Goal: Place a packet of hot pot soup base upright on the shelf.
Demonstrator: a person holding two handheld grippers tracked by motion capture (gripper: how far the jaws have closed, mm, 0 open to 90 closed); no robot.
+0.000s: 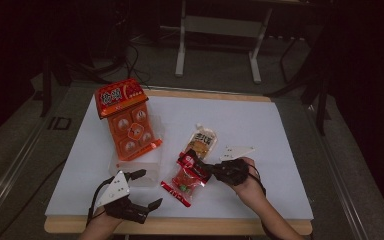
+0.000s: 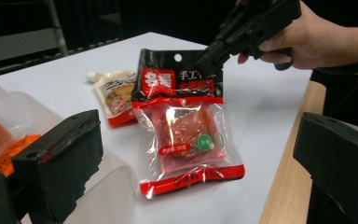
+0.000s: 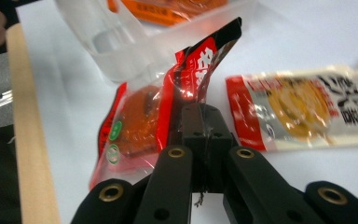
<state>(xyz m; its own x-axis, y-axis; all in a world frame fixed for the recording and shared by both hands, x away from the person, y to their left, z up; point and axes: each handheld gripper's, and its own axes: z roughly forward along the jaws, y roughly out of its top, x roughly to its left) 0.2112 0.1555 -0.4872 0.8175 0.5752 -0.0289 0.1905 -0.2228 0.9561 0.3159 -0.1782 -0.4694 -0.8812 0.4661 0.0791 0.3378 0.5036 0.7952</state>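
A clear snack packet (image 1: 184, 179) with a red and black header and a red-brown block inside lies tilted near the table's front middle. My right gripper (image 1: 196, 161) is shut on the packet's header edge (image 3: 200, 70), jaws pressed together (image 3: 199, 119), and holds that end raised off the white sheet. In the left gripper view the same packet (image 2: 186, 135) hangs from the right gripper (image 2: 210, 55), its lower end at the sheet. My left gripper (image 1: 150, 188) stands open at the front left, jaws wide (image 2: 200, 140), nothing between them.
A yellow and white sauce pouch (image 1: 201, 140) lies just behind the held packet. A clear plastic tub (image 1: 147, 167) at the left carries a large orange package (image 1: 127, 117). The wooden table edge (image 1: 180, 226) runs along the front of the white sheet.
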